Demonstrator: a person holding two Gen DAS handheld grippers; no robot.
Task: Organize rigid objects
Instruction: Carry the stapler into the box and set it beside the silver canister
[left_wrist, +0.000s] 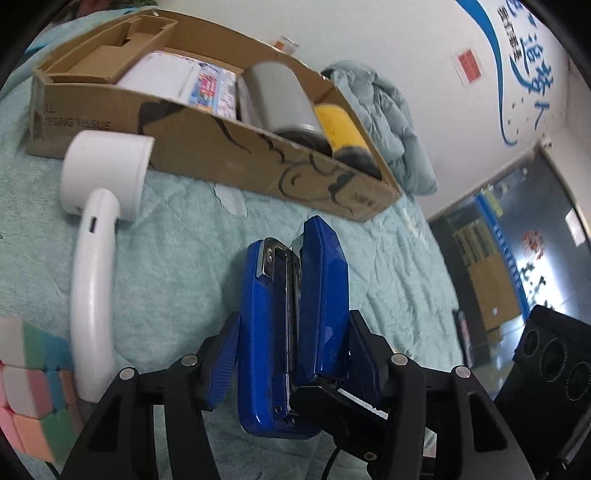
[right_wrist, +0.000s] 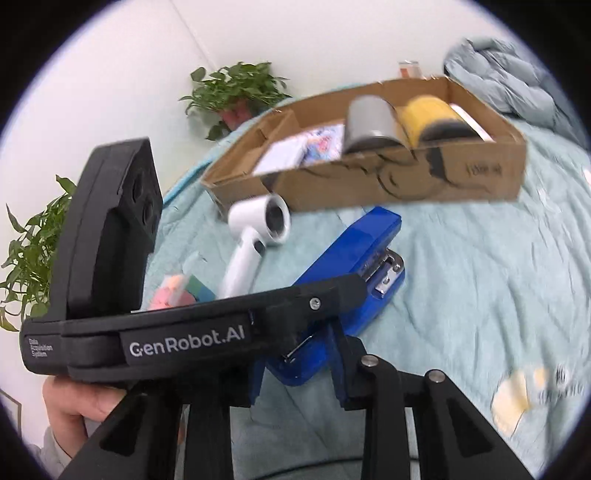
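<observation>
A blue stapler (left_wrist: 325, 288) lies lengthwise between the blue pads of my left gripper (left_wrist: 294, 317), which is shut on its two long faces. In the right wrist view the stapler (right_wrist: 354, 251) points toward the box, and my right gripper (right_wrist: 299, 363) is shut on its near end, one pad on each side. The left gripper's black body (right_wrist: 184, 332) crosses in front and hides part of the stapler. A cardboard box (left_wrist: 207, 147) beyond holds a grey roll (left_wrist: 277, 96), a yellow roll (left_wrist: 340, 125) and a white pack (left_wrist: 159, 74).
A white handheld appliance (left_wrist: 92, 258) lies left of the stapler on the teal sheet (left_wrist: 184, 258). A pastel cube (left_wrist: 29, 387) sits at the near left. A folded quilt (left_wrist: 391, 122) lies behind the box. A blurred yellowish thing (right_wrist: 517, 398) lies at right, potted plants (right_wrist: 236, 88) at left.
</observation>
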